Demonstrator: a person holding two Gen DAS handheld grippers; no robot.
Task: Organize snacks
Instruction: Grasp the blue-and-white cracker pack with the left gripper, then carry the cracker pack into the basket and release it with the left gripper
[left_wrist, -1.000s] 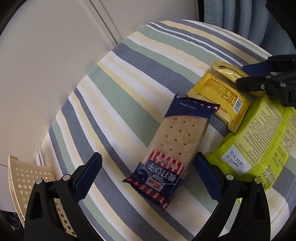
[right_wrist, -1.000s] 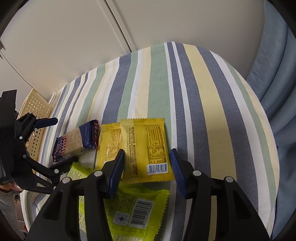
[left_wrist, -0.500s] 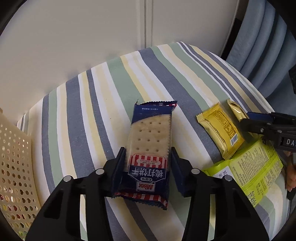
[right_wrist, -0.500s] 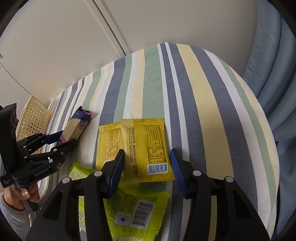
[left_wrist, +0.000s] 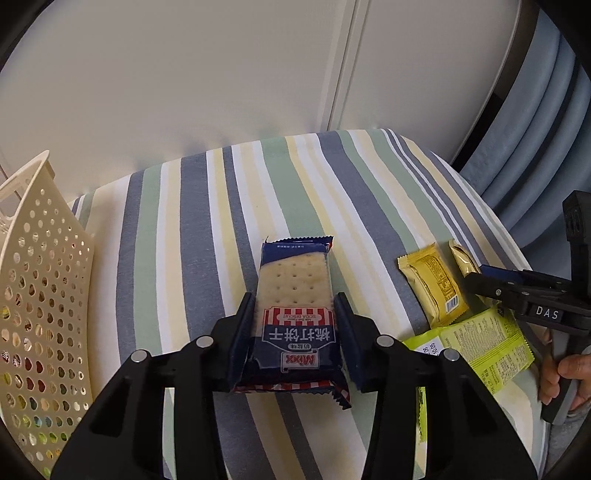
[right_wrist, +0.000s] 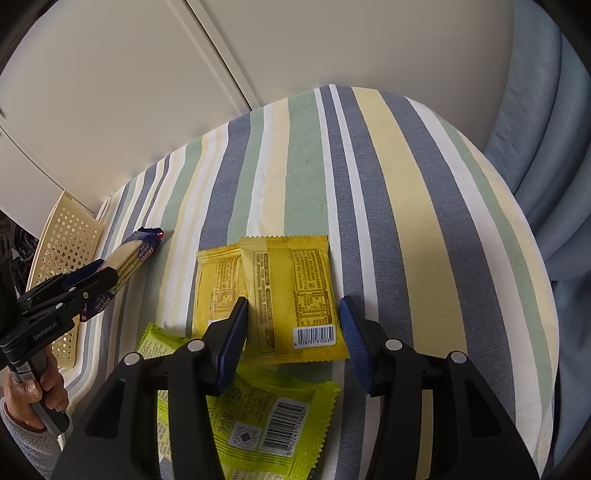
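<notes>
the left gripper (left_wrist: 293, 325) has its fingers clenched on the blue soda cracker packet (left_wrist: 293, 295), pinching it across its width near the printed end. the packet's long axis runs straight out along the fingers toward 12 o'clock in the left wrist view, and in the right wrist view it appears raised off the striped table (left_wrist: 207, 221), far end tilted up. the perforated cream basket (left_wrist: 40, 295) stands at 9 o'clock of that gripper, so my guess is the carry swings the packet leftward, and it will likely need to go in lengthwise over the basket wall

the right gripper (right_wrist: 291, 328) is released, its fingers spread on either side of the yellow packet (right_wrist: 291, 291), which lies flat on the table with its long axis pointing to 12 o'clock between them; whether the tips touch the table cannot be told. a second yellow packet (right_wrist: 216, 284) sits partly beneath it at 9 o'clock, and a lime green packet (right_wrist: 266, 424) lies at 6 o'clock under the gripper. the right hand is clearly nearer these
</notes>
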